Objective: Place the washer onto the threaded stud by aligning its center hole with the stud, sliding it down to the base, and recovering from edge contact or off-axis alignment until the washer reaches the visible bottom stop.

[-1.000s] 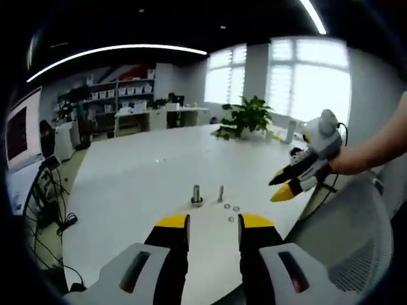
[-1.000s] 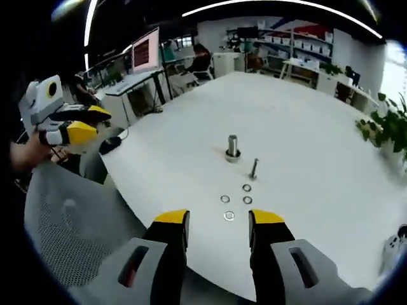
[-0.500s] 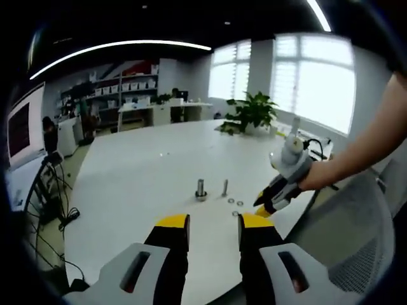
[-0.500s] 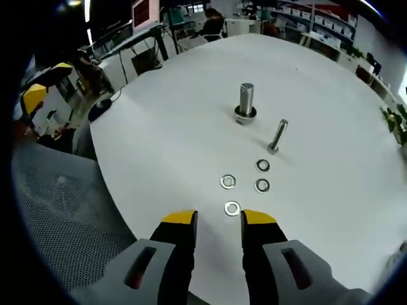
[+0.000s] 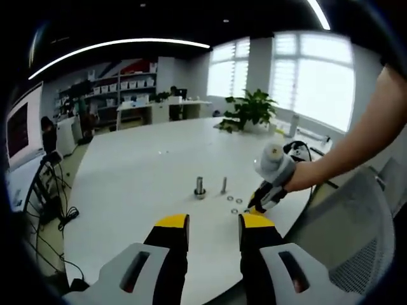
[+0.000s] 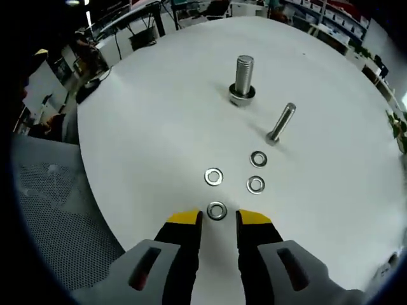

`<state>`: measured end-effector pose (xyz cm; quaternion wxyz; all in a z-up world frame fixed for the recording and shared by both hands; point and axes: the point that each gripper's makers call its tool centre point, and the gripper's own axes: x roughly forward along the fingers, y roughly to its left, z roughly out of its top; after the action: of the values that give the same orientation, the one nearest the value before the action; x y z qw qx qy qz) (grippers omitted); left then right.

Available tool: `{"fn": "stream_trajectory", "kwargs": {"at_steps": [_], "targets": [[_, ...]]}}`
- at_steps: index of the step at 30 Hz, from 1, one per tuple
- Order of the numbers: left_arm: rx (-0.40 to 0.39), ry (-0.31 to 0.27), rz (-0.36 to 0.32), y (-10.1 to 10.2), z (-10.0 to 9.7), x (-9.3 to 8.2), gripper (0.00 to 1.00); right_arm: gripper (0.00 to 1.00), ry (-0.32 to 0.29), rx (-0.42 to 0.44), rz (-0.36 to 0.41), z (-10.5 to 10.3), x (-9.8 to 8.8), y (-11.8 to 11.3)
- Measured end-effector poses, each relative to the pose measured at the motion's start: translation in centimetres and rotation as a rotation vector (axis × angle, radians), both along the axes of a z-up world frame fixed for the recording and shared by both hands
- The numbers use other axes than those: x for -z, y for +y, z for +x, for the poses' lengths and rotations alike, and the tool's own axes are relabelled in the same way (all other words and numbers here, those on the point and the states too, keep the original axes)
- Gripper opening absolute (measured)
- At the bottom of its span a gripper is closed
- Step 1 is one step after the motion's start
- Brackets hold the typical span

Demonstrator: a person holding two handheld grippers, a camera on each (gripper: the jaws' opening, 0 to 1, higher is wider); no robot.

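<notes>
The right tongs (image 6: pixel 218 219) hover spread just short of the nearest washer (image 6: pixel 217 210), which lies flat on the white counter (image 6: pixel 146 127). The threaded stud (image 6: pixel 243 79) stands upright well beyond. The left tongs (image 5: pixel 213 222) are spread, holding nothing.

I'm in an office: big white table (image 5: pixel 146 171), desks, shelving (image 5: pixel 124 89), monitor (image 5: pixel 16 133), potted plant (image 5: pixel 249 113), windows (image 5: pixel 311 79).
</notes>
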<state>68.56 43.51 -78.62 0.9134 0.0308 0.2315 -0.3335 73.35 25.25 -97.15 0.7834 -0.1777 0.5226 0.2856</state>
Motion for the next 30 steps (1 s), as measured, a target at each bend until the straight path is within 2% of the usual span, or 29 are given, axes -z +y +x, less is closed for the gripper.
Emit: {"fn": "stream_trajectory", "kwargs": {"at_steps": [2, 4, 7, 15, 25, 27, 30], "targets": [[0.004, -0.003, 0.003, -0.1, 0.0, 0.0, 0.29, 0.20, -0.012, -0.094, -0.068, 0.1, 0.1, -0.4], [0.007, -0.006, 0.002, -0.1, 0.0, -0.1, 0.29, 0.18, -0.001, -0.124, -0.061, -0.3, 0.1, 0.2], [0.005, -0.001, 0.005, -0.1, 0.0, 0.0, 0.29, 0.16, -0.015, -0.203, -0.111, -0.2, 0.1, 0.3], [0.037, -0.009, 0.030, -0.7, -0.4, 0.1, 0.29, 0.16, 0.032, -0.218, -0.111, -0.1, 0.1, 0.4], [0.041, -0.025, 0.055, -0.6, -0.5, 0.1, 0.28, 0.16, 0.156, -0.291, -0.266, -0.3, 0.2, 0.7], [0.034, -0.028, 0.053, -0.4, -0.5, 0.1, 0.28, 0.16, 0.171, -0.307, -0.285, -0.2, 0.4, 0.6], [0.027, -0.027, 0.044, -0.2, -0.4, 0.0, 0.28, 0.17, 0.186, -0.284, -0.290, 0.0, 0.5, 0.4]]}}
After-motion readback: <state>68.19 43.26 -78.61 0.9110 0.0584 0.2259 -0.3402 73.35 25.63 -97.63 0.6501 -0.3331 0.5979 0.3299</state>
